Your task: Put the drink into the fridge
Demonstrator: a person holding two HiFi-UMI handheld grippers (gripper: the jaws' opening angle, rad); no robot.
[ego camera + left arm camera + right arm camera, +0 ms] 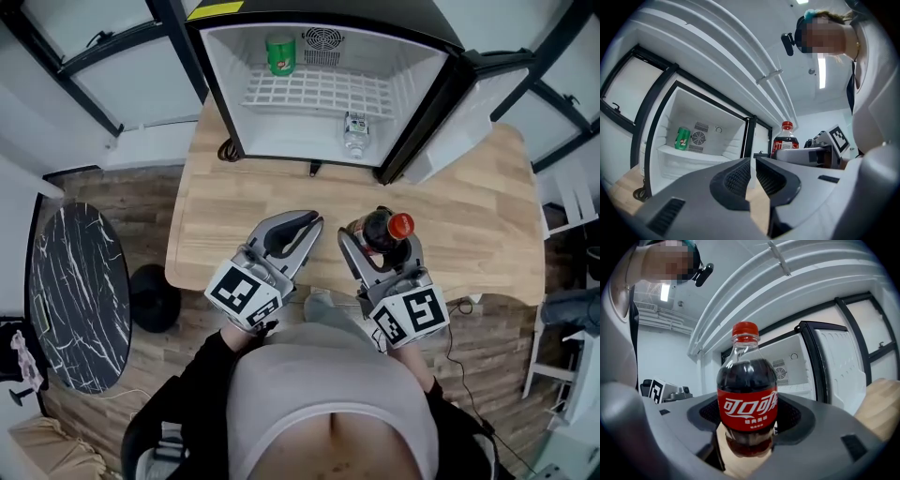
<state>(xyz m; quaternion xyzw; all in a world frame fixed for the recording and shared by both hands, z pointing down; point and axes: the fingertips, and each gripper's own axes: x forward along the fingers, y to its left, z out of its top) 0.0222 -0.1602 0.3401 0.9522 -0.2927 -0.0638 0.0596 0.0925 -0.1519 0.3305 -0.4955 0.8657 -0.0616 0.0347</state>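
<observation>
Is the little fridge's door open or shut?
Open. The small black fridge shows its white inside, with a green can on the white wire shelf, and its door is swung out to the right.

Premises: an indoor test or lab room, not a home kitchen. Grounds: a mini fridge [412, 94] stands open on the far side of a bare wooden table [469, 216], flanked left and right by black metal framing [94, 42] against white walls. Overhead run white beams [740, 61] and a ceiling strip light [821, 72]. A loose cable [450, 352] trails over the wood-plank floor [122, 202]. A round marble-patterned table [80, 300] stands to the left.
</observation>
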